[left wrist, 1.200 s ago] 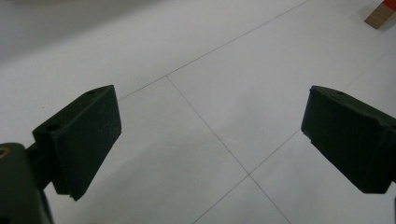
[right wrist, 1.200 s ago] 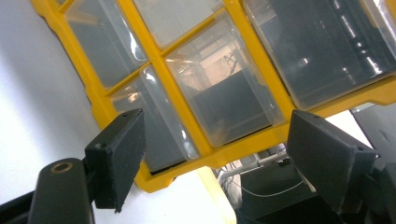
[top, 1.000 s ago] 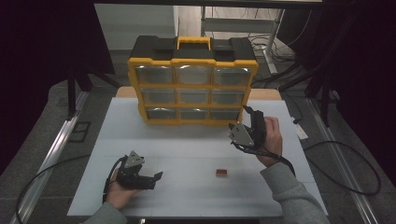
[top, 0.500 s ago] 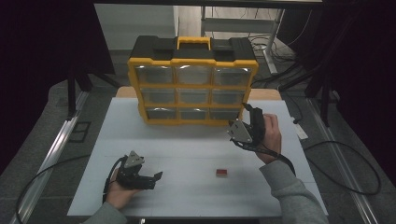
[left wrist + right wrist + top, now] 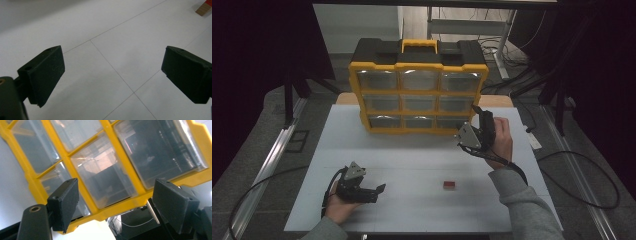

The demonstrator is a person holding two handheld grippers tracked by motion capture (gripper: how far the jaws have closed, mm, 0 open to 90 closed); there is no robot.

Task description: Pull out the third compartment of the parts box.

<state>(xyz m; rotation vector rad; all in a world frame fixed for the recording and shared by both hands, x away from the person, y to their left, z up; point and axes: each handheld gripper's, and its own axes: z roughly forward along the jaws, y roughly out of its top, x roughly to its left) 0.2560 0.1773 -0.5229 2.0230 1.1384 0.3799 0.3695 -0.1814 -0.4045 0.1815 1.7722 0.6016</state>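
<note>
A yellow and black organizer [image 5: 418, 95] with nine clear drawers stands upright at the back of the white table [image 5: 412, 155]. My right gripper [image 5: 479, 114] is held up in front of its lower right drawers, open and holding nothing. In the right gripper view the open gripper [image 5: 117, 205] faces the clear drawer fronts [image 5: 103, 177] at a tilt, close to them but apart. My left gripper [image 5: 374, 192] rests low at the table's front left, open and empty, and the left gripper view has it [image 5: 112, 77] over bare table. A small red block [image 5: 449, 185] lies on the table between the hands.
The red block [image 5: 204, 7] lies at the far top right in the left gripper view. Cables trail off both sides of the table. Dark stands and a metal rail [image 5: 267, 160] flank the table.
My right gripper has risen a little and moved closer to the organizer's lower right drawers. The left gripper and the red block have stayed put.
</note>
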